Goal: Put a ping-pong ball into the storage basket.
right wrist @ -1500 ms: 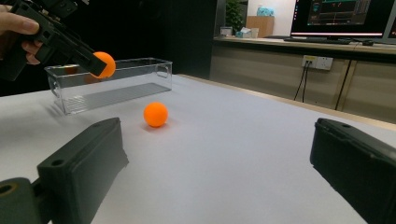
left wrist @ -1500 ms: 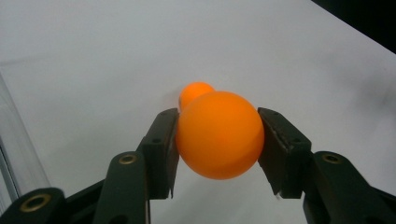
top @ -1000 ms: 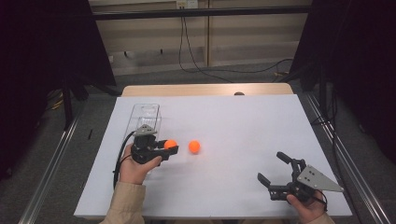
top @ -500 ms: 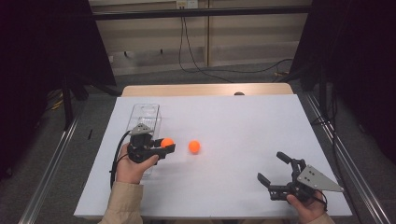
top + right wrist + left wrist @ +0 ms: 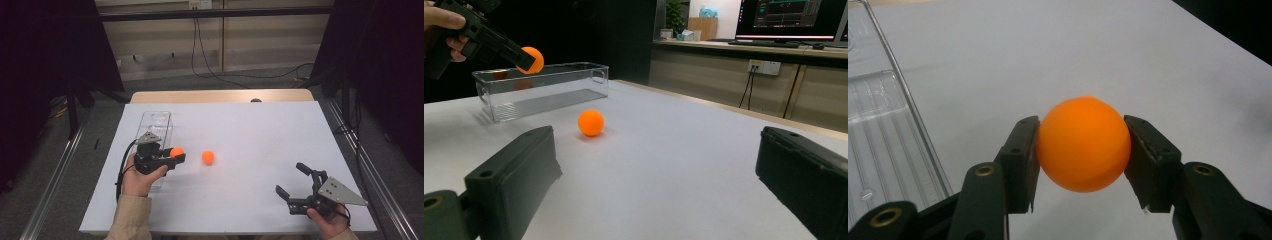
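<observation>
gripping orange ball (image 5: pixel 1083 144), left tongs (image 5: pixel 1082 150), unmarked

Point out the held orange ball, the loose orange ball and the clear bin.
held orange ball (image 5: pixel 1083 144), left gripper view, centre of its front.
loose orange ball (image 5: pixel 208 157), high view, its top.
clear bin (image 5: pixel 544 70), right gripper view, near long rim.

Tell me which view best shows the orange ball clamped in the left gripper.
The left gripper view: the round orange ball sits close up, pressed between both black jaws of the left gripper. The high view shows it small; the right gripper view shows it distant, above the clear plastic box.
</observation>
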Demonstrator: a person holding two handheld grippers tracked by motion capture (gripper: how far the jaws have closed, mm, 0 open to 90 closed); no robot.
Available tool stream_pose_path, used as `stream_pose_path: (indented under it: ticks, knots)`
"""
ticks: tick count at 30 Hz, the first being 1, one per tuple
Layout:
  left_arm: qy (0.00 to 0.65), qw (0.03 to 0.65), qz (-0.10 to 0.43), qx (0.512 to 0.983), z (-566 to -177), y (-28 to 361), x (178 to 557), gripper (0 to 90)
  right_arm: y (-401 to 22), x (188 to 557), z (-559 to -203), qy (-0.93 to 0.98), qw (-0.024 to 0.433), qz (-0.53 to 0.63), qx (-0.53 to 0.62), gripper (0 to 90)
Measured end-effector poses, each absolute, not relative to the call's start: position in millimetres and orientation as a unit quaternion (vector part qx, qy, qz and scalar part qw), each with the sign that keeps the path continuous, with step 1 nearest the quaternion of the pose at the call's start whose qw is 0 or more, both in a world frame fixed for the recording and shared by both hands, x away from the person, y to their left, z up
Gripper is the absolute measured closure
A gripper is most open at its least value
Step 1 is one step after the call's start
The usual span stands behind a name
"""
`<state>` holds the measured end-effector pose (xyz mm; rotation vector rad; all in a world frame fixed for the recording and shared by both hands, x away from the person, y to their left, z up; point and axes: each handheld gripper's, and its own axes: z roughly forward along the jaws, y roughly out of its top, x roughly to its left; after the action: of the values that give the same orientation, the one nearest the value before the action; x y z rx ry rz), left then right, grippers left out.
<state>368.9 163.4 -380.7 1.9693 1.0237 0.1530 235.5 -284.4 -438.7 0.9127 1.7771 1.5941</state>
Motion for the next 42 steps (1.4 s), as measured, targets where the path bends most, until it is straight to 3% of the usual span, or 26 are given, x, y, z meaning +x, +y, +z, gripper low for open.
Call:
stream_pose_path:
  ticks: [42]
  knots:
    - [0.431,0.446,0.084,0.780,-376,183,370,50.9,-284,235,-438,0.665,0.287,0.598,0.342,2.7]
